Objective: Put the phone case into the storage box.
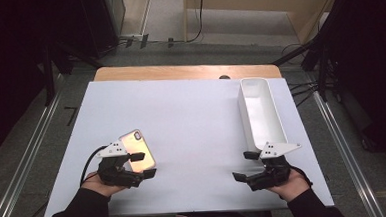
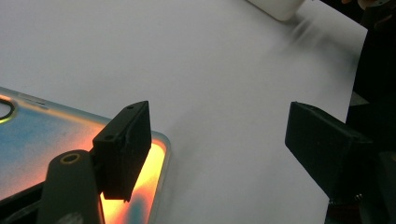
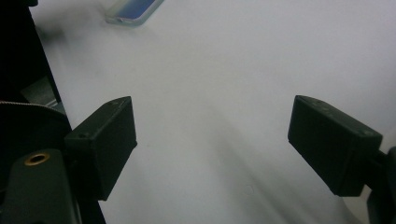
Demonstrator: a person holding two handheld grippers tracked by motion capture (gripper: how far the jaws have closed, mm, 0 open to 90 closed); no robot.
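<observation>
My left gripper (image 1: 145,164) is down at about seven o'clock on the white sheet (image 1: 192,123), and its jaws stand apart, nothing clamped. The phone (image 1: 139,150) lies flat on the sheet, back up, glowing orange-gold, its camera ring toward twelve o'clock. In the left gripper view my one jaw hangs over the near corner of the phone (image 2: 42,140), while the other jaw is well off at three o'clock over bare sheet. Whether that first jaw touches the phone's back, I cannot tell; the corner sits under it rather than squarely between the two.

Over at five o'clock, my right gripper (image 1: 246,166) is open too, jaws wide, with plain white sheet between them in the right gripper view. Up at eleven o'clock in that view I catch the far end of the phone (image 3: 133,11), blurred and bluish, well apart from these jaws.

The white tray (image 1: 260,112) stands long and narrow at about two o'clock on the sheet, its near end just beside the grey plate on my right gripper. In the left gripper view a corner of the tray (image 2: 275,7) peeks in at one o'clock. Both hands rest low at the table's near edge.
</observation>
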